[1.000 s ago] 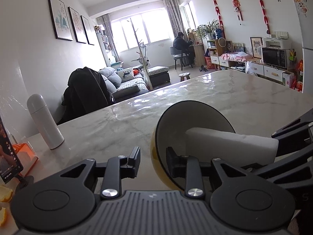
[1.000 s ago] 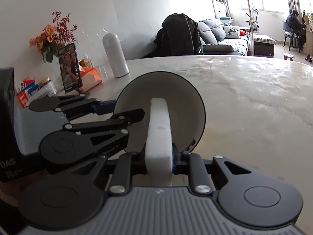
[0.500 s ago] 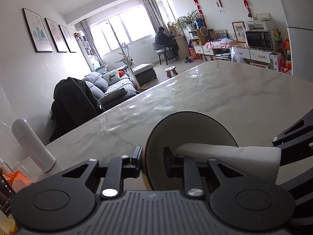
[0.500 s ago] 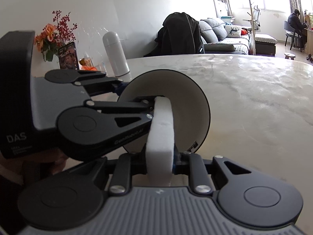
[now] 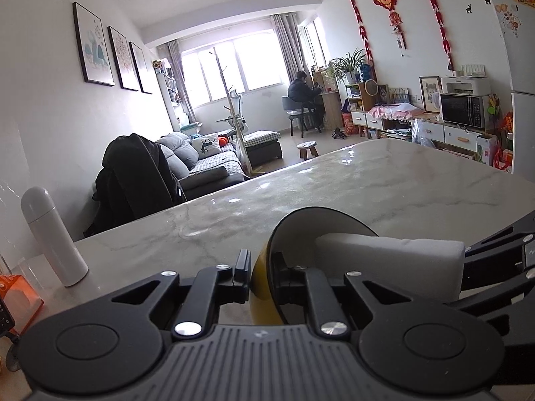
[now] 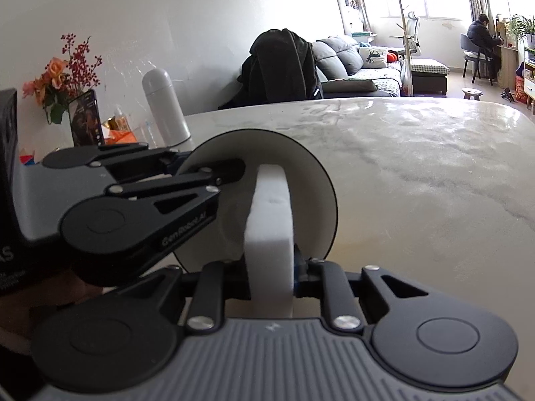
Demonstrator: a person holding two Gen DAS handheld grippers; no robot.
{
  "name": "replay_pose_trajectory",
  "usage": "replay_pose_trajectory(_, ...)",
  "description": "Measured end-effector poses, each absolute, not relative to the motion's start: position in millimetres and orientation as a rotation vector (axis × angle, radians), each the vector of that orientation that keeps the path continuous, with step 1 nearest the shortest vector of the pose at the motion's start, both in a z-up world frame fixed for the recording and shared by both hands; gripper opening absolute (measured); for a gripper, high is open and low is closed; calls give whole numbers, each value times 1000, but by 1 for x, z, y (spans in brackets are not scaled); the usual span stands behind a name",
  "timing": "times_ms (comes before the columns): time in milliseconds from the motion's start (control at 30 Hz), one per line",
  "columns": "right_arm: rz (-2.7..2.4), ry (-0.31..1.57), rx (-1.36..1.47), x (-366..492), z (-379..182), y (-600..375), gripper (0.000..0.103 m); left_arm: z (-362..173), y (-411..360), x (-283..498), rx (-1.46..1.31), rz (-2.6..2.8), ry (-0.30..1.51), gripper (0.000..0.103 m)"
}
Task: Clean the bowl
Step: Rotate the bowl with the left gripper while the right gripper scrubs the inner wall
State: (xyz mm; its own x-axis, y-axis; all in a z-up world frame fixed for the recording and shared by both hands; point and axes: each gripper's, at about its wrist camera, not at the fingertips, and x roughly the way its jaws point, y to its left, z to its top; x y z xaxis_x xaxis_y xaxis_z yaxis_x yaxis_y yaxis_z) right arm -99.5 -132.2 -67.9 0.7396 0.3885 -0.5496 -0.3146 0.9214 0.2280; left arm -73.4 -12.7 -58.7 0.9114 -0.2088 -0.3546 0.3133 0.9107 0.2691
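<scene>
Bowl (image 5: 321,234) tilted on edge (yellow outside, pale inside)

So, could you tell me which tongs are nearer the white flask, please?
Left. The left tongs, clamping the bowl rim, sit nearer the flask; the right tongs approach from the bowl's far side.

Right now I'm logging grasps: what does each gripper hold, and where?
Left gripper: bowl, pinched by its rim. Right gripper: sponge, clamped at its near end.
</scene>
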Motion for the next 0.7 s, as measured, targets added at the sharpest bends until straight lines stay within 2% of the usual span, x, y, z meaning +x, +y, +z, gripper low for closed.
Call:
replay_pose_trajectory(300, 354, 587, 163, -81, -69, -149, 22, -68, -17, -76, 280, -248, 232, 13)
replay_pose_trajectory(367, 356, 582, 163, -82, -67, -150, 25, -68, -19, -78, 311, -240, 241, 12)
replay_pose_trajectory(700, 364, 555, 170, -87, -59, -149, 26, -62, -13, -84, 380, -244, 344, 15)
